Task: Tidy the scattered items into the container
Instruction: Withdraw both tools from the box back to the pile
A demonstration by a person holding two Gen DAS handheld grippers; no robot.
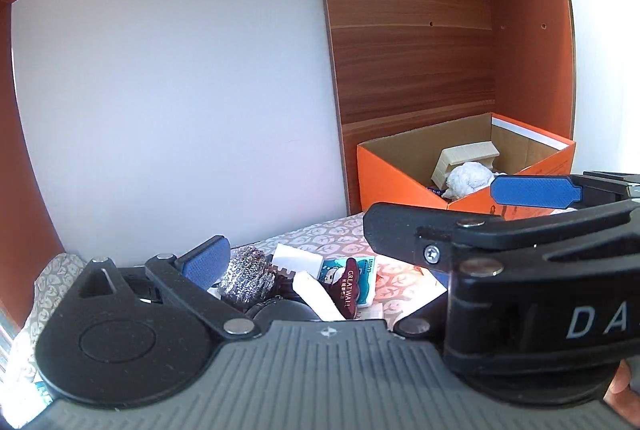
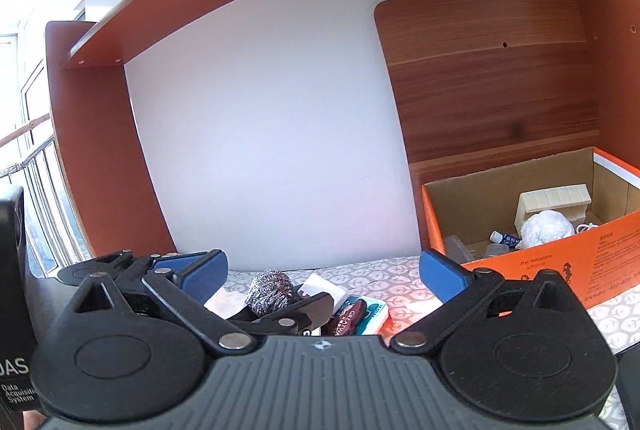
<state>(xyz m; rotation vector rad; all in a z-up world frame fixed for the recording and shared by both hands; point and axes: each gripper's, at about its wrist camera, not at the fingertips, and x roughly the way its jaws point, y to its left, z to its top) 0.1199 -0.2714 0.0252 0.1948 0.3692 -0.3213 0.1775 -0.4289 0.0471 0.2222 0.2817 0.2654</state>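
From the left wrist, the left claw [image 1: 320,258] hangs over a heap of clutter on the patterned counter [image 1: 340,236]; only its left blue pad shows, because the right claw's black body crosses in front, so I cannot tell whether it is released or clenched. Below lie a steel wool scourer [image 1: 246,276], a dark red Greatwall packet [image 1: 352,288] and a white-and-teal box [image 1: 366,280]; the orange cardboard box [image 1: 400,174] stands well apart at the back right, already holding a cream toy house [image 1: 466,158] and a white fluffy ball [image 1: 468,180].

From the right wrist, the right claw [image 2: 324,272] is spread wide and grips nothing; the scourer [image 2: 269,288] sits between its pads, slightly left. To take it cleanly, I would centre over the scourer alone, clear of the other claw, squeeze gently since it compresses, then lift over the box's near wall [image 2: 560,262].
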